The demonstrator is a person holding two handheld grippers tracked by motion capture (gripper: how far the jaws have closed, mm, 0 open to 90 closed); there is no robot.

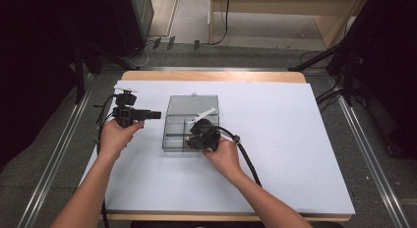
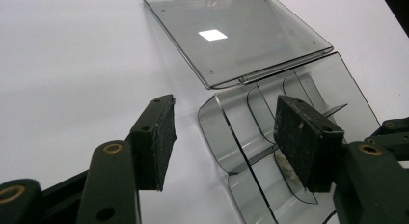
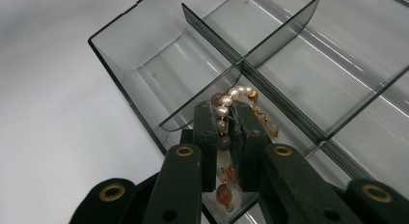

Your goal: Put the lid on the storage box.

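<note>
Two grippers are at work over a clear, smoke-tinted compartment box [image 1: 189,132] whose hinged lid [image 1: 192,104] lies flat open behind it. The right gripper [image 3: 226,122] has its jaws closed tight on a beaded bracelet [image 3: 231,96] of pearl-like and pinkish beads: part of the strand loops out just beyond the fingertips, and the rest hangs down between and below the pads. The pinched strand sits low inside a near compartment of the box, close beside the crossing dividers [image 3: 243,62], with the nearest box wall just to the left of the jaws in the right gripper view. Whether the beads already rest on the compartment floor I cannot tell.

In the high view the right gripper [image 1: 196,135] is at the box's near edge. The left gripper [image 1: 156,114] is held apart from the box on its left, jaws standing wide with nothing between the pads [image 2: 156,137].

Judging by this, the lid is already open and the bracelet has been brought into the box; what seems left is letting go, drawing the jaws out clear of the dividers, and probably closing the lid.
</note>
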